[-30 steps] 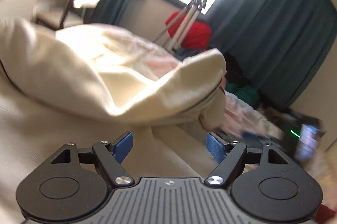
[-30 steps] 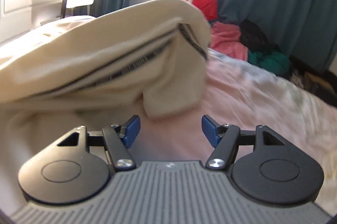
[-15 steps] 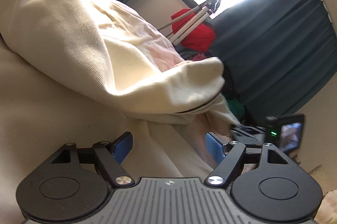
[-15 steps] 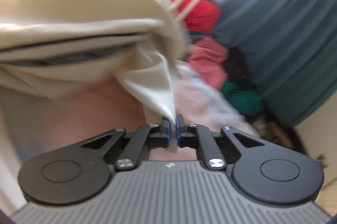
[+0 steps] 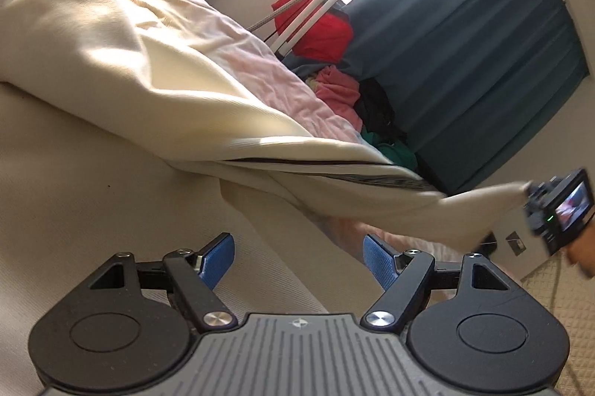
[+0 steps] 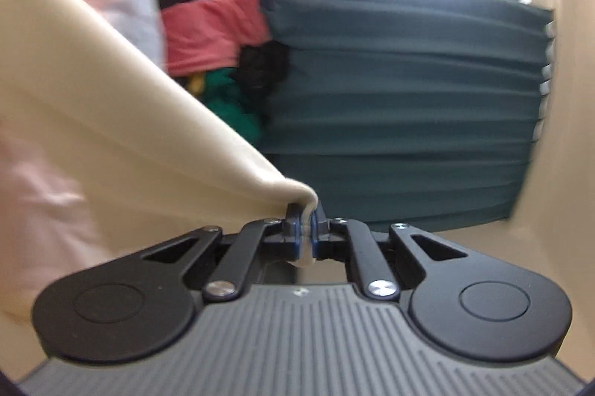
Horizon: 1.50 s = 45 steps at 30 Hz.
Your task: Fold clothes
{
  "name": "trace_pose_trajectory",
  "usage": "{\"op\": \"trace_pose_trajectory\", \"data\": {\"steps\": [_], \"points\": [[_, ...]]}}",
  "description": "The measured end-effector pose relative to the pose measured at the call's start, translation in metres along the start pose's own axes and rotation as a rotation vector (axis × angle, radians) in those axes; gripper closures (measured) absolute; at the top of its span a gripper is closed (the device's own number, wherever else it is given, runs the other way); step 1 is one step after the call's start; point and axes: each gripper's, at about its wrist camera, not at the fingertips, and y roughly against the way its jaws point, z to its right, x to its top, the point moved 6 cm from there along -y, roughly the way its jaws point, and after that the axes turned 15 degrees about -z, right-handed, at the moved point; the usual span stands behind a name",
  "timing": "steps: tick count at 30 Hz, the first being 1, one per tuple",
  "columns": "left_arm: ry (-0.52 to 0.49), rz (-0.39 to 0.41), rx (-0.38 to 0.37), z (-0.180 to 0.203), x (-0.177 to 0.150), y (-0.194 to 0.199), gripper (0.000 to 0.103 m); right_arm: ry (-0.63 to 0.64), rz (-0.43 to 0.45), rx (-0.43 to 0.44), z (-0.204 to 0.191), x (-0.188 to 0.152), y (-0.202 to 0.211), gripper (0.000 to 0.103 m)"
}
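While no container shows in either view, the cream garment (image 5: 156, 91) lies across the pink bedsheet (image 5: 282, 87), one corner stretched out to the right gripper (image 6: 305, 232), whose jaws are clamped tight on that corner. The left gripper (image 5: 299, 256) hovers over the cloth with jaws wide and nothing between them. A second ago the right jaws stood open and the garment lay bunched; now it is drawn taut.
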Motion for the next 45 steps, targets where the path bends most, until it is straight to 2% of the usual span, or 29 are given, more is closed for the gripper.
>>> {"op": "trace_pose_trajectory", "data": {"steps": [1, 5, 7, 11, 13, 15, 20, 22, 25, 26, 27, 30, 35, 36, 41, 42, 45], "points": [[0.001, -0.003, 0.002, -0.001, 0.000, -0.001, 0.025, -0.026, -0.001, -0.034, 0.016, -0.001, -0.006, 0.095], [-0.009, -0.017, 0.010, -0.001, 0.001, -0.006, 0.026, -0.187, -0.021, -0.181, 0.036, -0.028, -0.019, 0.094], [-0.019, -0.023, 0.018, -0.001, -0.001, -0.008, 0.025, -0.196, -0.063, -0.137, 0.001, -0.051, -0.024, 0.094], [-0.044, -0.030, 0.035, 0.000, -0.004, -0.011, 0.025, -0.089, -0.147, 0.070, -0.120, -0.111, -0.022, 0.094], [-0.065, -0.030, 0.050, 0.002, -0.005, -0.012, 0.025, -0.044, -0.192, 0.164, -0.173, -0.145, -0.008, 0.094], [-0.083, -0.030, 0.066, 0.004, -0.007, -0.013, 0.025, -0.039, -0.224, 0.229, -0.208, -0.168, 0.000, 0.093], [-0.132, -0.029, 0.113, 0.014, -0.006, -0.021, 0.025, -0.220, -0.249, 0.314, -0.200, -0.188, 0.011, 0.089], [-0.153, -0.028, 0.131, 0.017, -0.006, -0.022, 0.025, -0.310, -0.314, 0.443, -0.188, -0.192, 0.013, 0.076], [-0.195, -0.024, 0.158, 0.022, -0.009, -0.023, 0.025, -0.542, -0.350, 0.622, -0.160, -0.204, 0.033, 0.051], [-0.212, -0.023, 0.168, 0.024, -0.010, -0.023, 0.025, -0.625, -0.351, 0.675, -0.150, -0.205, 0.043, 0.037], [-0.229, -0.023, 0.174, 0.027, -0.013, -0.022, 0.025, -0.709, -0.352, 0.728, -0.140, -0.207, 0.053, 0.031], [-0.281, -0.026, 0.185, 0.034, -0.020, -0.018, 0.025, -1.014, -0.367, 0.887, -0.111, -0.201, 0.094, 0.031], [-0.376, -0.028, 0.198, 0.048, -0.032, -0.012, 0.025, -1.361, -0.455, 1.230, -0.085, -0.174, 0.155, 0.031], [-0.393, -0.031, 0.198, 0.051, -0.034, -0.011, 0.025, -1.421, -0.426, 1.263, -0.076, -0.175, 0.172, 0.031], [-0.451, -0.042, 0.230, 0.060, -0.044, -0.012, 0.023, -1.574, -0.420, 1.227, -0.090, -0.180, 0.217, 0.031], [-0.462, -0.047, 0.236, 0.062, -0.044, -0.014, 0.023, -1.575, -0.437, 1.207, -0.096, -0.183, 0.225, 0.031], [-0.523, -0.065, 0.251, 0.071, -0.036, -0.026, 0.023, -1.466, -0.487, 1.151, -0.112, -0.175, 0.222, 0.031]]}}
